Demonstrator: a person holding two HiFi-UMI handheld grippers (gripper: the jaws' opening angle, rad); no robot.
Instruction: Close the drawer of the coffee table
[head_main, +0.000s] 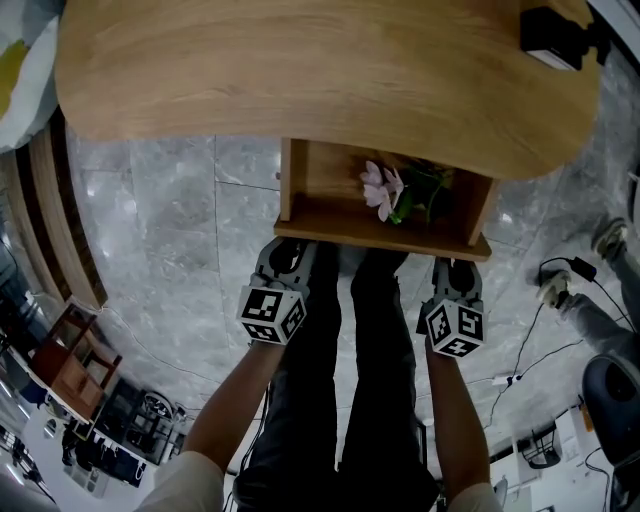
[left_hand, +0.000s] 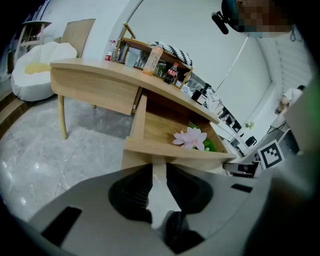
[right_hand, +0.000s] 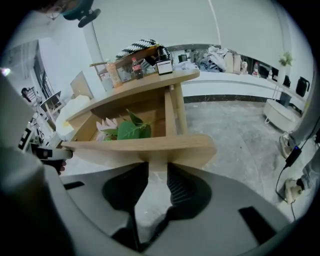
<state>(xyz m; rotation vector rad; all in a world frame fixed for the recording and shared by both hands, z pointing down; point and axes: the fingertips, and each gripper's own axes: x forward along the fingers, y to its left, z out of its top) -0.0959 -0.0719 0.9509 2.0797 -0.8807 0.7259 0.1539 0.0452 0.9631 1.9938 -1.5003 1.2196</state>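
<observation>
one coffee table (head_main: 300, 70) is counted, fitted with one drawer (head_main: 385, 228). one pink flower (head_main: 380, 188) is counted inside the drawer. two grippers are counted: the left gripper (head_main: 288, 250) and the right gripper (head_main: 451, 270). two marker cubes are counted: the left cube (head_main: 272, 313) and the right cube (head_main: 455, 328). one black box (head_main: 548, 35) is counted on the tabletop.

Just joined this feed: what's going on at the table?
A person holds a gripper in each hand at the front of the drawer of the coffee table; it is open, with a pink flower inside. The left gripper is near the front's left end, the right gripper near its right. Both have jaws apart, gripping nothing.
</observation>
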